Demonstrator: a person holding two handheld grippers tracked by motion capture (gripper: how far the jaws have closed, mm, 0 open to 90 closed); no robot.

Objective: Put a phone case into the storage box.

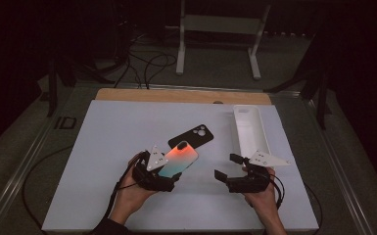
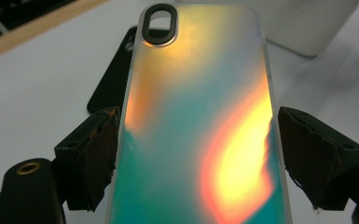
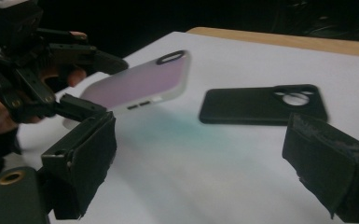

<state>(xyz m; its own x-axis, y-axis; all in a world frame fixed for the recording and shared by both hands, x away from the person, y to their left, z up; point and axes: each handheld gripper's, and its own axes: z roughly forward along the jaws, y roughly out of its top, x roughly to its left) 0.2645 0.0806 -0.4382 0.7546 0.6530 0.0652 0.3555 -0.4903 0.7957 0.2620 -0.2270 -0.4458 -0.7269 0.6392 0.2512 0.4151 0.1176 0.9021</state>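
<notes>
My left tool (image 1: 169,172) grips the iridescent orange-teal phone case w/ an oval camera cutout (image 1: 178,158) by its long edges; in the left gripper view both pads press on the case (image 2: 196,121) sides. Case is lifted off the white bench (image 1: 103,147), tilted, camera end pointing toward 1 o'clock in the high view. In the right gripper view it (image 3: 140,84) hangs clear above the bench surface, w/ the left tool (image 3: 74,77) clamped on its near end.

My right tool (image 1: 227,166) is open, nothing btwn the jaws, sitting at approx 3 o'clock from the held case, well apart from it.

Matte black phone case w/ round camera holes (image 1: 191,136) lies flat on the bench at 1 o'clock from the held case, just beyond its tip; also seen flat in the right gripper view (image 3: 263,105). Long white rectangular tray (image 1: 250,129) sits at 12 o'clock from the right tool, near the bench's right edge.
</notes>
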